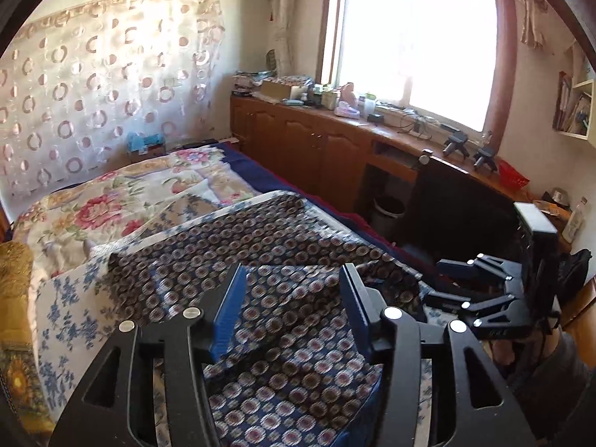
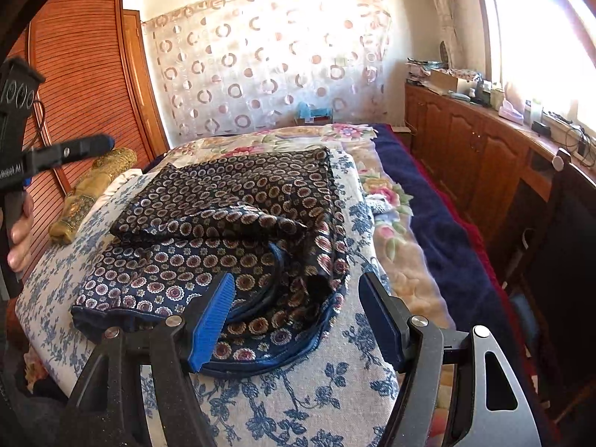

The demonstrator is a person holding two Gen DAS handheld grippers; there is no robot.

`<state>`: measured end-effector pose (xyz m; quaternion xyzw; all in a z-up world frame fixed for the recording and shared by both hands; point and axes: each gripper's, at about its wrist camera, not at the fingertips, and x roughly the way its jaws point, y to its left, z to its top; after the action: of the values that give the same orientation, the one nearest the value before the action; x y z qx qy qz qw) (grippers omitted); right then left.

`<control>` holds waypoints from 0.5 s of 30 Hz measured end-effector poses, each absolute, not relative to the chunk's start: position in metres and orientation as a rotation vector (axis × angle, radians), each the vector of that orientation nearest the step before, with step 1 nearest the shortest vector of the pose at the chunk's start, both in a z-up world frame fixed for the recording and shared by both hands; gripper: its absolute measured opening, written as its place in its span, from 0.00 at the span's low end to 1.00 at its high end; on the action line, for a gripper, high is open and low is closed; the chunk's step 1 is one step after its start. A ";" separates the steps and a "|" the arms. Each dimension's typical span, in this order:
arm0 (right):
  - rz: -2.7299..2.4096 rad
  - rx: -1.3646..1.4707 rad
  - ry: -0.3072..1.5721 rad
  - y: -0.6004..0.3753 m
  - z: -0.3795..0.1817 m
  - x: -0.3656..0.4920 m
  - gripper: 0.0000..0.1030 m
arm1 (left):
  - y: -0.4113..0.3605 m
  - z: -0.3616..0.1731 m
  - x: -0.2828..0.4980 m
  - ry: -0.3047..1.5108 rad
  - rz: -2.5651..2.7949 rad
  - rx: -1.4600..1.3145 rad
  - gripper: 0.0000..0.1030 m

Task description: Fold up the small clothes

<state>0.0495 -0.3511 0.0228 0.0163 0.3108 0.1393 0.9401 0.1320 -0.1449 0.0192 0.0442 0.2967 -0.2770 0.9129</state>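
On the bed (image 2: 428, 201), your fingers hang open, empty, above the garment (image 2: 223, 201); square its edges before creasing.

two grippers are counted: the left gripper (image 1: 294, 290) and the right gripper (image 2: 298, 298), each with two fingers. one patterned garment (image 2: 223, 201) is seen, on one blue-flowered cloth (image 2: 298, 391). one floral blanket (image 1: 123, 201) and one dark blue blanket (image 2: 439, 223) are counted on the bed. one gold cushion (image 2: 93, 193), one window (image 1: 417, 48), one circle-patterned curtain (image 2: 268, 70) and one waste bin (image 1: 387, 212) are counted.
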 end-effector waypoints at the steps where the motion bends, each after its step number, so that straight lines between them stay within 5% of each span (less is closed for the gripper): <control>1: 0.288 0.031 0.634 -0.349 0.023 0.051 0.69 | -0.139 0.016 0.130 0.614 -0.558 0.090 0.51; 15: 0.406 -0.061 0.647 -0.290 0.033 0.099 0.69 | -0.041 -0.023 0.087 0.663 -0.374 0.004 0.51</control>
<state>0.0989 -0.2900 0.0326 -0.0296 0.3157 0.1979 0.9275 0.0871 -0.0409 -0.0233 0.0018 0.3233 -0.1826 0.9285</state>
